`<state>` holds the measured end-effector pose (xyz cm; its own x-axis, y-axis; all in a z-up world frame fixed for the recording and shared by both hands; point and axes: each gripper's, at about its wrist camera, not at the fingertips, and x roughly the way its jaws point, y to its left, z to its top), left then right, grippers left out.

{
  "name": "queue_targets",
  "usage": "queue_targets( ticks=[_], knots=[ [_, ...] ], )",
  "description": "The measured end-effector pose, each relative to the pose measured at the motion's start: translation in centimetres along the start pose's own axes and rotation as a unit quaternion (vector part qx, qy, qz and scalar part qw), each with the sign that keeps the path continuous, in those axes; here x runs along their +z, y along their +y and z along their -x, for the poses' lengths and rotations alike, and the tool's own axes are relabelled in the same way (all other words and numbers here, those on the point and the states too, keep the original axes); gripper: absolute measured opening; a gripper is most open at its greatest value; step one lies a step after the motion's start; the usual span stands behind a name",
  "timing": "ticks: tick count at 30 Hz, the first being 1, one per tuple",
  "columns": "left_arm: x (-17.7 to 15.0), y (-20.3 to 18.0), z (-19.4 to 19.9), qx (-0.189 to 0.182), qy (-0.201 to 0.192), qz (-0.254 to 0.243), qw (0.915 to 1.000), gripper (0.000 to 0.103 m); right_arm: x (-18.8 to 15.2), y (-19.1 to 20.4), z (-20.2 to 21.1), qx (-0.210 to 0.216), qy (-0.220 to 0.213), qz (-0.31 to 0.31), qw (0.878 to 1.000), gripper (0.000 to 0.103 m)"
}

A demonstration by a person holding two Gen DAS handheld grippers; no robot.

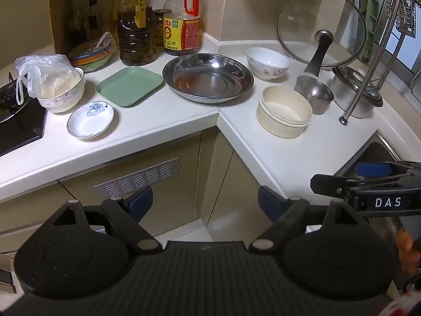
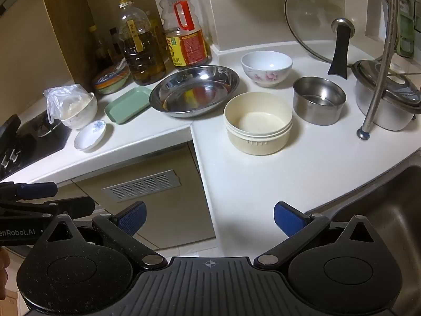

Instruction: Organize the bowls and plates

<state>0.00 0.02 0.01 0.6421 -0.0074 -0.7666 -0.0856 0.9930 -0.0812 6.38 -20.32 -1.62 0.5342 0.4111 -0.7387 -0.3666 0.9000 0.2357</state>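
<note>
Nearest, both tools hang short of the counter edge, angled down over the cabinet fronts. Left gripper (image 1: pixel 205 200): jaws spread wide, nothing between the blue pads. Right gripper (image 2: pixel 210 220): likewise wide apart and empty, its right finger over the counter's lip beside the sink (image 2: pixel 381 210). Neither touches any dish.

Step in hand, as I judge it: the start. Nothing is gathered or stacked yet; the pieces lie scattered singly along the L-shaped white countertop (image 1: pixel 163 129).

Front row, near the edge: small white saucer with blue flower (image 1: pixel 90 120) on the left run; cream ribbed bowl (image 2: pixel 257 122) on the right run, closest to the right gripper.

Middle row: floral bowl holding a plastic bag (image 1: pixel 61 89) beside the stove; green square plate (image 1: pixel 129 85); large steel dish (image 1: pixel 208 77) at the inner corner; small steel pot (image 2: pixel 319 100) just beside the cream bowl.

Farther back: white bowl with pink flowers (image 2: pixel 266 67), then the glass lid (image 1: pixel 321 29) leaning at the wall, and the oil and sauce bottles (image 1: pixel 135 23).

Next move, likely: the right gripper goes forward and down to the cream bowl's rim, one finger inside the wall and one outside, then closes. The left has the saucer or green plate in easiest reach; a flat plate calls for a low approach to catch its edge.
</note>
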Motion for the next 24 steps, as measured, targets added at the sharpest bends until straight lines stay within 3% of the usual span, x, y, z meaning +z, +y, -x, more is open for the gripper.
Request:
queue_targets(
  ticks=[24],
  knots=[
    [0.00, 0.00, 0.00, -0.001, -0.001, 0.002, 1.0000, 0.086, -0.19, -0.04, 0.04, 0.000, 0.000, 0.000, 1.000, 0.103]
  ],
)
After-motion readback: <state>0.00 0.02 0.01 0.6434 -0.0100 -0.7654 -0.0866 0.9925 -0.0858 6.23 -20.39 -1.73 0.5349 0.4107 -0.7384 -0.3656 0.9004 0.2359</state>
